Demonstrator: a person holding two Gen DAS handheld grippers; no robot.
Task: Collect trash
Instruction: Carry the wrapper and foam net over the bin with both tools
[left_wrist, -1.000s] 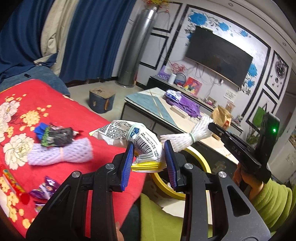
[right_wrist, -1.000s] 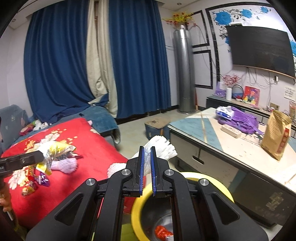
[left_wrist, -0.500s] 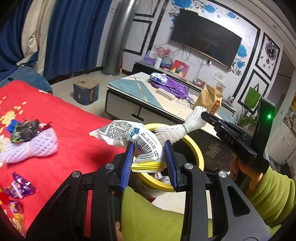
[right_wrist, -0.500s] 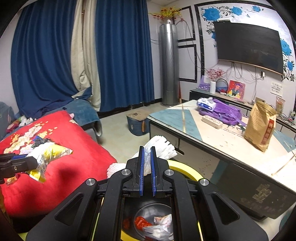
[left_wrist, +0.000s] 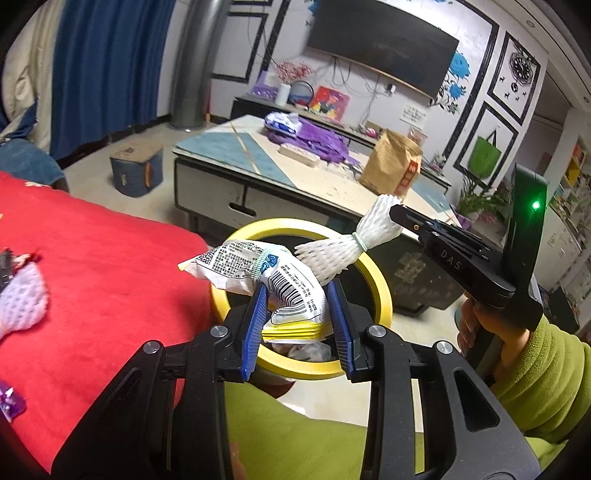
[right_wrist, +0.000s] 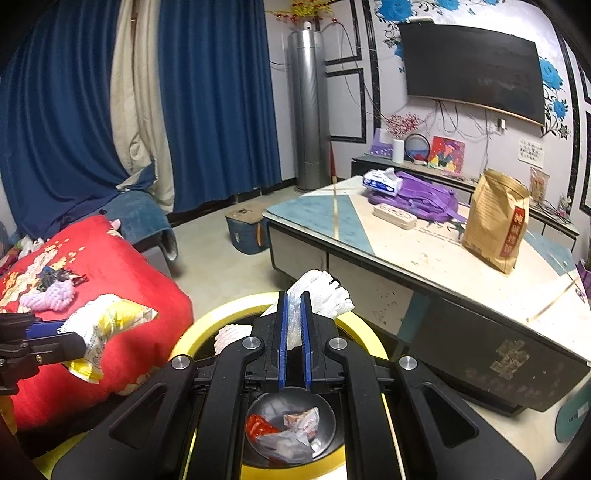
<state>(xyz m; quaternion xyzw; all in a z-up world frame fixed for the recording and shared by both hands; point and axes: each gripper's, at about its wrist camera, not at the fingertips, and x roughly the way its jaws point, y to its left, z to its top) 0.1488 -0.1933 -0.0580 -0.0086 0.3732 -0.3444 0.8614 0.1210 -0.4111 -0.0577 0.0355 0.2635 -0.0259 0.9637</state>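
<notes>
My left gripper (left_wrist: 297, 325) is shut on a white and yellow snack bag (left_wrist: 291, 291) and holds it over the near rim of the yellow-rimmed trash bin (left_wrist: 380, 291). The bag also shows in the right wrist view (right_wrist: 107, 328). My right gripper (right_wrist: 294, 347) is shut on a white foam fruit net (right_wrist: 325, 295) above the bin (right_wrist: 221, 314), which holds several wrappers (right_wrist: 291, 432). The net also shows in the left wrist view (left_wrist: 343, 251). More trash lies on the red bedspread (right_wrist: 122, 273): a foam net (right_wrist: 48, 299) and dark wrappers (right_wrist: 55, 275).
A low coffee table (right_wrist: 424, 251) stands behind the bin with a brown paper bag (right_wrist: 495, 221), a purple bag (right_wrist: 417, 195) and a power strip (right_wrist: 395, 216). A blue box (right_wrist: 245, 229) sits on the floor. Curtains and a TV line the walls.
Both grippers have moved right, from over the red bed to above the bin, each still holding its item. The bin's inside has come into the right wrist view.
</notes>
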